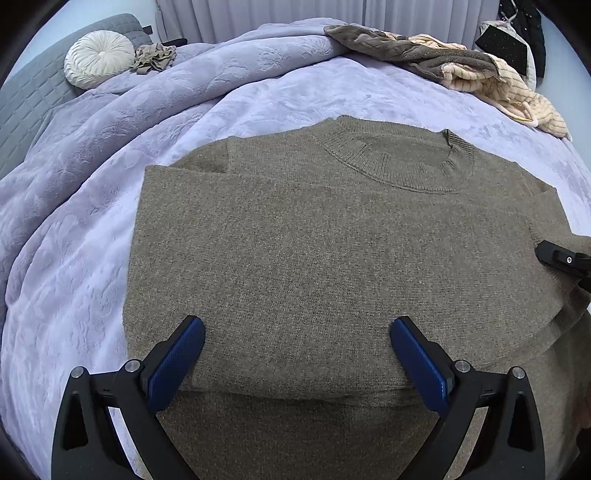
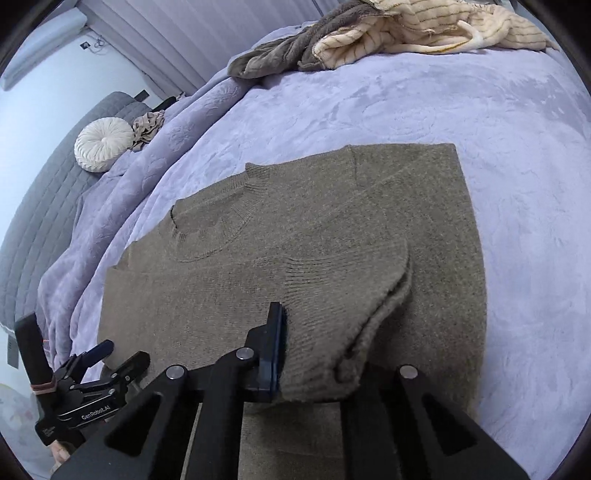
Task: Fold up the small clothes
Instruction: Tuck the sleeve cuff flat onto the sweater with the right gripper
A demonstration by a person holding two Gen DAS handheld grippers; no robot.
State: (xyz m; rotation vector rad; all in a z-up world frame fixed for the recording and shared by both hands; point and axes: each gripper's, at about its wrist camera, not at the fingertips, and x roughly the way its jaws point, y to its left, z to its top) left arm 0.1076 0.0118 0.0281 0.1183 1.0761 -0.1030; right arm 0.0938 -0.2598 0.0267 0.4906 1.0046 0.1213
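An olive-brown knit sweater (image 1: 314,240) lies on the lavender bed cover (image 1: 92,221), collar at the far side, its left sleeve folded across the body. My left gripper (image 1: 297,332) is open and empty just above the sweater's near part. My right gripper (image 2: 317,347) is shut on a sleeve (image 2: 343,295) of the sweater (image 2: 258,229), holding it bunched over the body; its right finger is hidden under the knit. The right gripper's tip shows at the right edge of the left wrist view (image 1: 565,258). The left gripper also shows at lower left in the right wrist view (image 2: 92,373).
A pile of grey and cream striped clothes (image 1: 461,66) lies at the far right of the bed, also in the right wrist view (image 2: 388,33). A round white cushion (image 1: 99,59) and a small beige garment (image 1: 155,57) lie far left. Curtains hang behind.
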